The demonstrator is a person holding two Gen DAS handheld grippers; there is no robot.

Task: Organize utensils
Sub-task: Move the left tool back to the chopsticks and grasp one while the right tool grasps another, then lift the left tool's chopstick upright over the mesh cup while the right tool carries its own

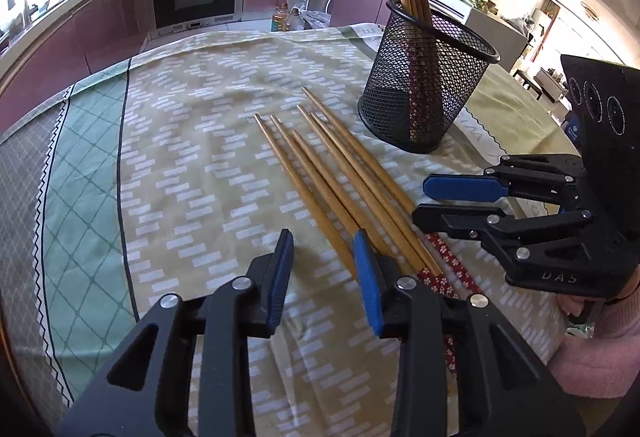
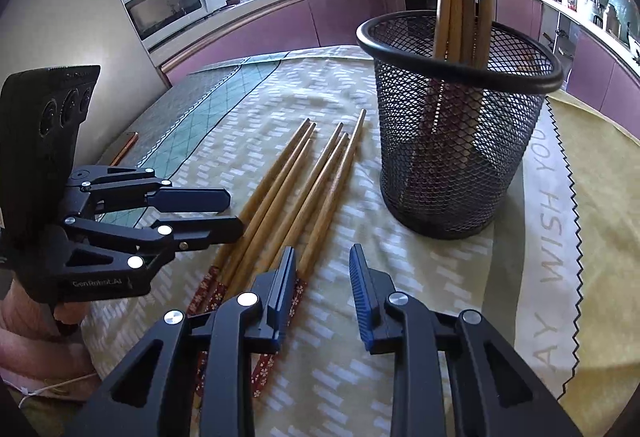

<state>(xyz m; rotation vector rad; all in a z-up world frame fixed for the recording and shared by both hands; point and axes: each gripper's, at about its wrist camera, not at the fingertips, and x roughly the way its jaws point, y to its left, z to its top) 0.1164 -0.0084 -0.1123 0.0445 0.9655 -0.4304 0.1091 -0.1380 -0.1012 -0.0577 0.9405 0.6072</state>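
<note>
Lettering reads "GenRobot.AI" on the left gripper [image 2: 234,213] body, "DAS" on the right gripper [image 1: 418,199] body, and "AY WISH YOU" along the tablecloth [image 2: 552,197] covering the bench. Six loose chopsticks [image 1: 340,181] lie side by side on the cloth, their flower-patterned red ends toward both grippers, their bare tips pointing away. The left gripper hangs released, jaws apart with nothing between them; the bundle sits just beside its right finger. The right gripper is likewise released and empty, the bundle passing under its left finger. One black mesh holder [image 2: 460,125] stands ahead and right of the right gripper, with four chopsticks upright inside.
</note>
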